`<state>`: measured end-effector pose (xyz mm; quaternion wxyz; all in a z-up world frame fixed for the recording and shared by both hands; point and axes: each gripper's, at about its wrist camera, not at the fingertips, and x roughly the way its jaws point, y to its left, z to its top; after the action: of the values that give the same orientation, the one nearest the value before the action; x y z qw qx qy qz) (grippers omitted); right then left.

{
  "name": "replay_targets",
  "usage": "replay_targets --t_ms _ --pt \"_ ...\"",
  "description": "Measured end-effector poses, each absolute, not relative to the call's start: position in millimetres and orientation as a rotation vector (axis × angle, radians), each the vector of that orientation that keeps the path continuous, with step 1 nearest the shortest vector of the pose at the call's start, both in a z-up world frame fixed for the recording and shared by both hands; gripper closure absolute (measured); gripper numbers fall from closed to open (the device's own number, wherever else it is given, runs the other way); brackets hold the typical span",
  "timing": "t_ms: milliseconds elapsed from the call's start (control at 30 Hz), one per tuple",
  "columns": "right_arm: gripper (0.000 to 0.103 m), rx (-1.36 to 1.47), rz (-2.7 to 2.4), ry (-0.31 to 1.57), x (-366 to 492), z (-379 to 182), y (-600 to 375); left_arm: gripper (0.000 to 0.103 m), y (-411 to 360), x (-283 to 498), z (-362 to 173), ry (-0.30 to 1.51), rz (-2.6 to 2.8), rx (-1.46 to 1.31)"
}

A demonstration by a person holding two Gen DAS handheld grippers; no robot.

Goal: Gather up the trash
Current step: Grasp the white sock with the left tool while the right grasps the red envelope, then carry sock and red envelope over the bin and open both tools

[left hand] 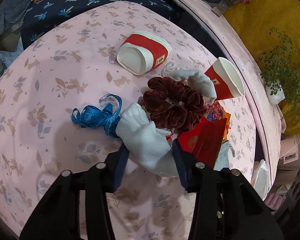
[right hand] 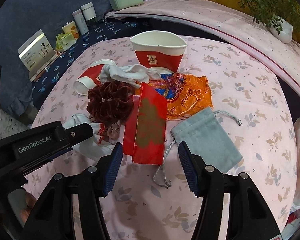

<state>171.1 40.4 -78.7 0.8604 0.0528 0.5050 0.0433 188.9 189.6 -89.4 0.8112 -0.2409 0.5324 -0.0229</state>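
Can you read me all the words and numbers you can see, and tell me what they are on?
"GenRobot.AI": on the left gripper, seen in the right wrist view.
Blue measuring tape: numbers printed, too warped to read.
Red cup label: too small.
Orange wrapper: print too crumpled.
White box: text too blurred.

Home bedroom or living corner: pink bunny-print bedsheet (right hand: pixel 240 76) under the fingers, navy floral cloth (right hand: pixel 102 34) beyond them with skincare bottles (right hand: pixel 84 18) and a tissue box (right hand: pixel 126 0), potted plant (right hand: pixel 278 26) far right (yellow wall behind).
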Motion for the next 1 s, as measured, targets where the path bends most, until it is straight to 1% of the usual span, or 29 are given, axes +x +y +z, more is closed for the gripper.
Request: replay_targets --t_ms 33,67,100,133,167,200,233,267,600,1000 --pt "0.056 0.112 0.093 1.066 171.9 -81.3 40.4 0.069 189.4 188.2 -88.9 1.134 -0.050 -0.506" --pt "0.066 0.111 0.097 1.073 172.4 -83.8 40.3 0.077 188.7 187.5 -88.3 1.130 -0.052 -0.498" --pt "0.075 0.111 0.100 1.082 173.1 -86.6 40.2 0.081 188.3 186.9 -87.9 1.129 -0.056 -0.490" --pt "0.080 0.111 0.100 1.089 173.3 -88.7 39.5 0.084 187.6 186.2 -87.6 1.129 -0.063 -0.485" --pt "0.089 0.112 0.101 1.094 172.9 -90.6 38.6 0.086 187.5 185.6 -87.3 1.130 -0.067 -0.480" --pt "0.095 0.111 0.097 1.094 171.9 -91.6 36.9 0.087 187.1 184.6 -86.5 1.127 -0.069 -0.473" --pt "0.097 0.111 0.093 1.091 170.2 -91.5 34.8 0.090 186.0 182.3 -84.5 1.120 -0.073 -0.464" --pt "0.101 0.113 0.093 1.085 167.9 -90.4 32.3 0.091 185.1 180.8 -82.8 1.115 -0.075 -0.457" --pt "0.101 0.153 0.039 0.984 145.6 -50.1 -8.0 0.092 154.1 162.7 -44.6 1.038 -0.142 -0.391" --pt "0.101 0.163 -0.045 0.893 115.6 -9.4 -76.0 0.092 73.1 141.4 -4.7 0.977 -0.277 -0.285"
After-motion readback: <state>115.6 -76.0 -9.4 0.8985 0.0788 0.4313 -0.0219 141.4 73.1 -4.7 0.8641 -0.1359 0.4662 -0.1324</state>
